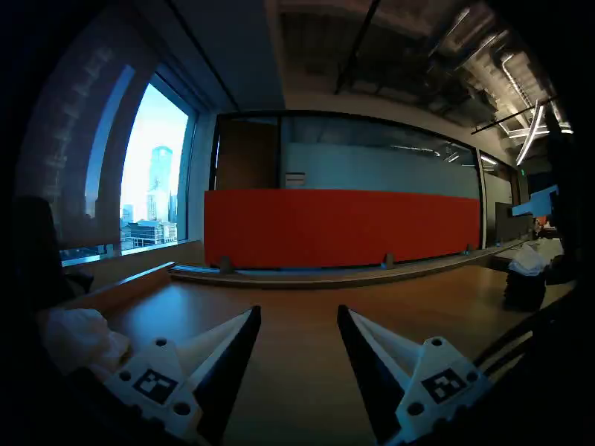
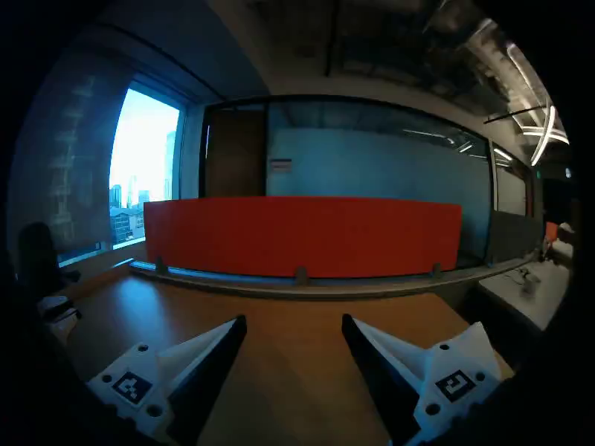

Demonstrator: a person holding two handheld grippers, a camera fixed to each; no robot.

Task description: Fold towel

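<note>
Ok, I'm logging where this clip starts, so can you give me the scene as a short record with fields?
desk: brown wood
left gripper: open, empty, above the desk
right gripper: open, empty, above the desk
white cloth: crumpled, left of the left gripper, untouched
red partition: along the desk's far edge
fold: not yet begun

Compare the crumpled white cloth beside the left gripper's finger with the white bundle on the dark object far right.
The crumpled white cloth lies close beside the left gripper; the white bundle sits farther off. The cloth lies at the wooden table's side; the bundle tops a dark object. Both are white and rumpled.
</note>
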